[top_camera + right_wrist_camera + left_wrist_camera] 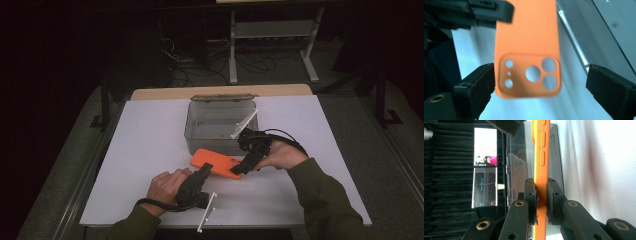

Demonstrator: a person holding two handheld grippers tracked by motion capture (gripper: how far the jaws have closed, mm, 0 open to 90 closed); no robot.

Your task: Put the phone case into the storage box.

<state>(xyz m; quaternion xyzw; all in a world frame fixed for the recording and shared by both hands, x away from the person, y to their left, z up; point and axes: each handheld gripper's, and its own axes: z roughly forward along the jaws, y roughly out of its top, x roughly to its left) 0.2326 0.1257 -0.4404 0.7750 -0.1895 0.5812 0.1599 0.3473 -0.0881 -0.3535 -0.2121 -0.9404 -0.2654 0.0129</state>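
A person's left hand comes in from the bottom of the high view, palm down on the white table, holding the left gripper angled forward and to the right. Its jaws are clamped on the near end of an orange phone case — in the left gripper view the case's thin edge stands upright between the two black pads, showing raised side buttons.

The case is bright orange with rounded corners, held just above the table in front of a clear plastic box that stands with its lid raised at the back.

To the right, the right hand reaches in with a dark green sleeve, wrist bent toward the left. The right gripper is at the case's other end, jaws spread wide — in the right gripper view they stand on either side of the case's back, one just beside its edge, the other well apart. That end has a raised camera frame with several round cut-outs.
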